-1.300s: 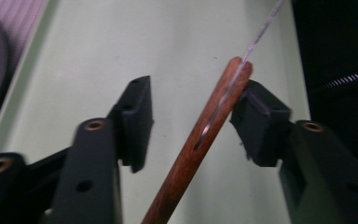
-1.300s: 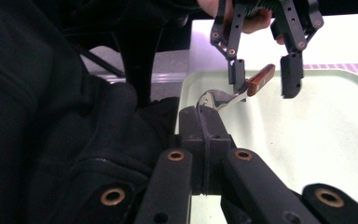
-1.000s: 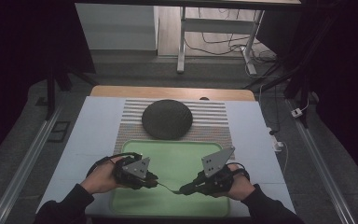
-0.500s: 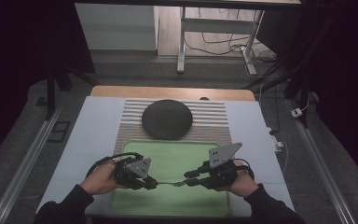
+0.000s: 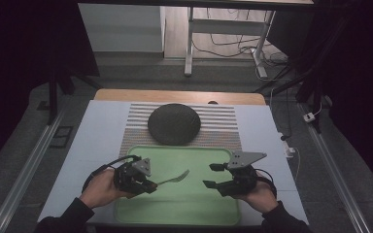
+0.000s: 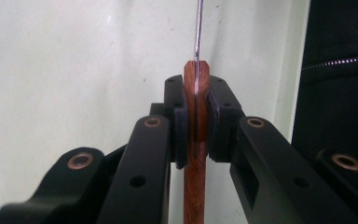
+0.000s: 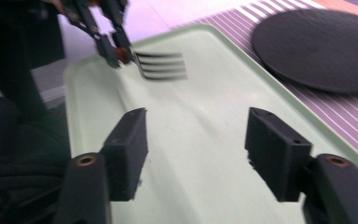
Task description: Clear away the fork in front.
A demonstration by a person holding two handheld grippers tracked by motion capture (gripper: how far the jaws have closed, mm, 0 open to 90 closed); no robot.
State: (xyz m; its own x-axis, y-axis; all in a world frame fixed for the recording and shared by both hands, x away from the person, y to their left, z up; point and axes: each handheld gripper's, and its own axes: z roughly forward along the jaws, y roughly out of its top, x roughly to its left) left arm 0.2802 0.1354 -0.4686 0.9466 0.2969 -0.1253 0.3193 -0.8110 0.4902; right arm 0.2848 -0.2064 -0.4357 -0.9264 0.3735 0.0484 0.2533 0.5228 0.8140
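Dim room all around, with cables on the floor behind, and the pale blue-grey table (image 5: 97,136) was the only lit spot. On it lay a striped grey-and-white placemat (image 5: 218,125) with a round dark-grey flat plate (image 5: 174,124) sitting on it. Just in front of that, nearer the person, sat a light green rectangular plastic tray (image 5: 184,213).

Left hand-held gripper (image 5: 145,183) was over the left part of the tray, jaws closed tight on the reddish-brown wooden handle of a metal fork (image 5: 175,178). You could see the handle pinched between the pads in the left gripper view (image 6: 196,121), with the thin steel neck running up past them. The fork was held above the tray's left half, tines pointing toward the middle and the other gripper; I couldn't tell whether it touched the tray.

Right hand-held gripper (image 5: 213,175) was over the right part of the tray, jaws spread wide with nothing between them, a clear gap away from the fork tines (image 7: 161,65).
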